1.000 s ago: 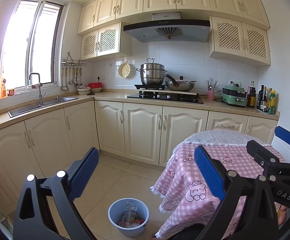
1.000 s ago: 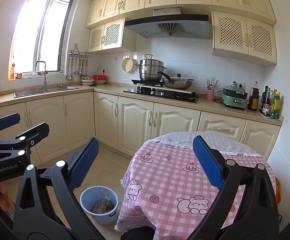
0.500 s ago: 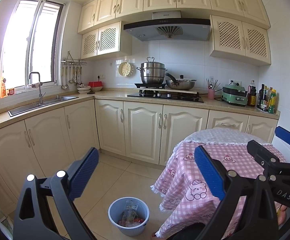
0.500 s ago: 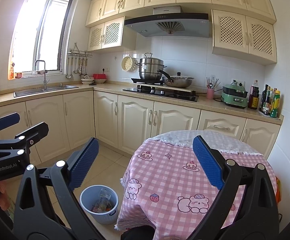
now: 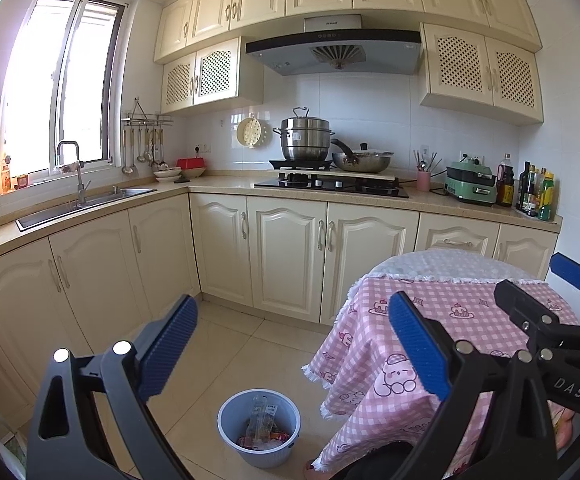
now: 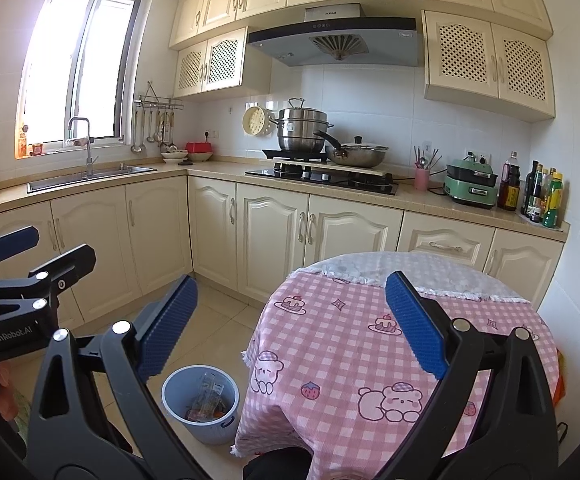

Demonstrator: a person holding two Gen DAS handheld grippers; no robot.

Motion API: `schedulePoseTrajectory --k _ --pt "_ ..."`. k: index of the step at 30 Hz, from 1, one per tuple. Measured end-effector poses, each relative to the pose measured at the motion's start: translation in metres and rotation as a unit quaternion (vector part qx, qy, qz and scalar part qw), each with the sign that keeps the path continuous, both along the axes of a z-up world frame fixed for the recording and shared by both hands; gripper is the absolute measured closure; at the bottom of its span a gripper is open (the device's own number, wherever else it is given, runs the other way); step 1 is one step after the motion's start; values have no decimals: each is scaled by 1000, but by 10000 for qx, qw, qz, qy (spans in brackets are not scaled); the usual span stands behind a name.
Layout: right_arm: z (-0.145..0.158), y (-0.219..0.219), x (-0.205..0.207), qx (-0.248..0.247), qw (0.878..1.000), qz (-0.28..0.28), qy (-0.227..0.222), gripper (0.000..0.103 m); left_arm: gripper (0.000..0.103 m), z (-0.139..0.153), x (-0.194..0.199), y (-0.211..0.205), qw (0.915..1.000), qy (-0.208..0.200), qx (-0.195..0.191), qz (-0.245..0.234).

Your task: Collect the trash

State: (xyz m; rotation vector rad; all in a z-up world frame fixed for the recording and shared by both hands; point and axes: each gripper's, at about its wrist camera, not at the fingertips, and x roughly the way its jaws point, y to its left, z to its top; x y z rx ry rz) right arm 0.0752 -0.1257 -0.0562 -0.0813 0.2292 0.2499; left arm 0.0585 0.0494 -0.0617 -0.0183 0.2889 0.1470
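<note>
On tiled floor beside round table (image 6: 330, 344): grey plastic bin (image 5: 258, 426) w/ wrappers; left gripper (image 5: 292, 346), right gripper (image 6: 290, 326) wide open, empty.

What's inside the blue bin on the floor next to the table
The blue bin holds crumpled clear plastic wrappers standing up, with red and orange packaging lower down. Anything beneath that pile, and the bin's bottom, is covered and cannot be seen.

Left wrist view raised, facing the stove wall, bin (image 5: 258, 427) lower centre, pink-clothed tabletop (image 5: 442, 312) at right, right wrist view alongside, same facing, tabletop (image 6: 370, 332) nearer centre, bin (image 6: 200, 408) lower left, both share counter, sink, hood.
</note>
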Motion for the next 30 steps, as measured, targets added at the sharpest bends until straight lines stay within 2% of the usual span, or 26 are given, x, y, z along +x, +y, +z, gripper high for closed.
schedulePoseTrajectory --k 16,26,30 --pt "-3 -4 6 47 10000 -34 66 10 9 0 5 -2 10000 74 39 -27" --pt "-12 -13 19 124 9996 -79 227 10 9 -9 20 -2 9996 273 65 -30" --pt "-13 -27 38 57 9994 -69 333 10 9 -19 32 2 9989 455 117 -19"
